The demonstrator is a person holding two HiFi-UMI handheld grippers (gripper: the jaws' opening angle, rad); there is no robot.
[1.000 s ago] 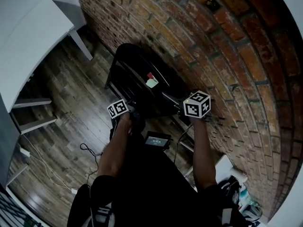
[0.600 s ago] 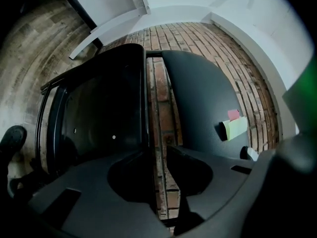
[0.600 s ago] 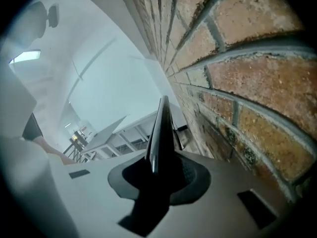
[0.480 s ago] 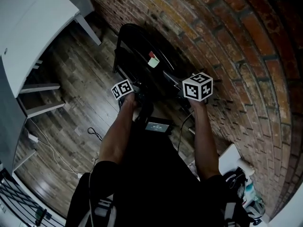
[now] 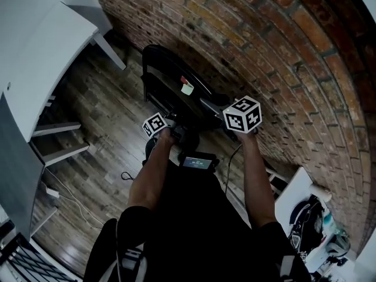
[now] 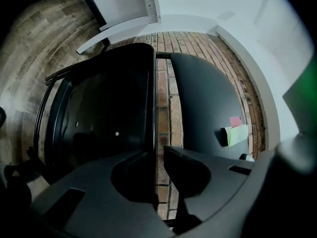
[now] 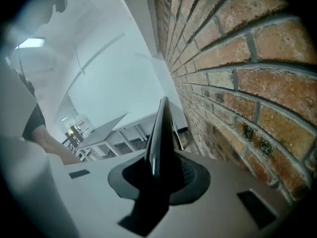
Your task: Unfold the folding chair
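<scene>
The black folding chair leans at the brick wall, with a pink and green sticky note on it. In the left gripper view its seat panel and its back panel stand apart, and brick shows between them. My left gripper is closing. The seat's rim lies against the left jaw, and a slit of brick still shows beside the right jaw. My right gripper is shut on a thin black edge of the chair, close to the wall.
The brick wall runs behind and to the right of the chair. A white table and low white steps stand at the left. Cables lie on the wood floor. White furniture with bags is at the lower right.
Both grippers have drifted a little with the chair, and my head view has swung. The right gripper has kept its hold on the chair's edge throughout.
</scene>
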